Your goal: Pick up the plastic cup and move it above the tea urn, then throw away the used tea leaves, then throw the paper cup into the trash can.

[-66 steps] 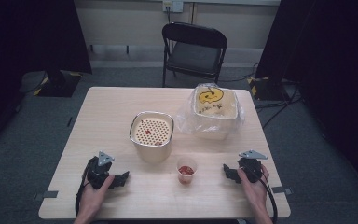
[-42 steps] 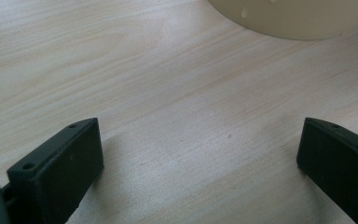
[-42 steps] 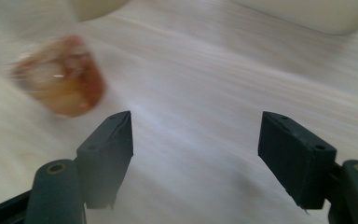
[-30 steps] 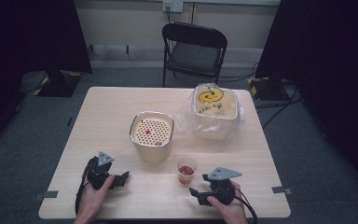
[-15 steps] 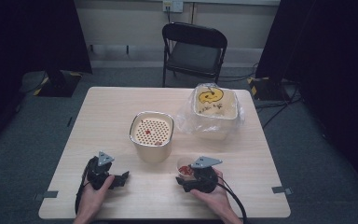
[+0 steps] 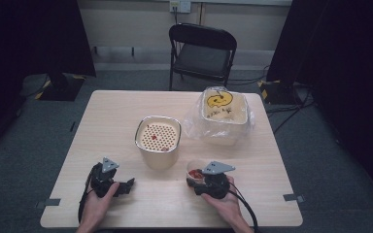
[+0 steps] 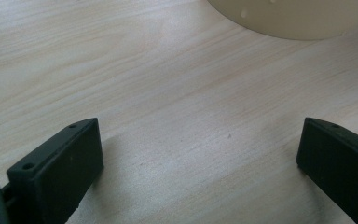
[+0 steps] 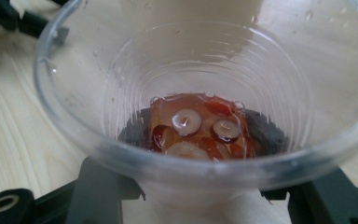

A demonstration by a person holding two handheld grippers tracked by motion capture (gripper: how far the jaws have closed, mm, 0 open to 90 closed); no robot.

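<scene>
**Right hand-held gripper closes around the plastic cup**

While the left hand-held gripper (image 6: pixel 126 186) rests on the wooden surface (image 6: pixel 116 121) near its front edge, its jaws stand wide apart with only bare wood between them, and the base of the cream perforated container (image 6: pixel 158 141) lies ahead of it in the left gripper view. The right hand-held gripper (image 6: pixel 193 180) sits just right of the front centre, and its jaws have just been closing with the clear plastic cup (image 8: pixel 200 107) between them. In the right gripper view the black jaws flank the cup's lower wall on both sides; whether the pads already press on it I cannot tell. The cup stands upright on the surface, just in front of the perforated container, with reddish liquid and small round pieces (image 8: pixel 198 128) at its bottom. A bag-lined tub (image 6: pixel 223 114) stands farther back to the right.
</scene>
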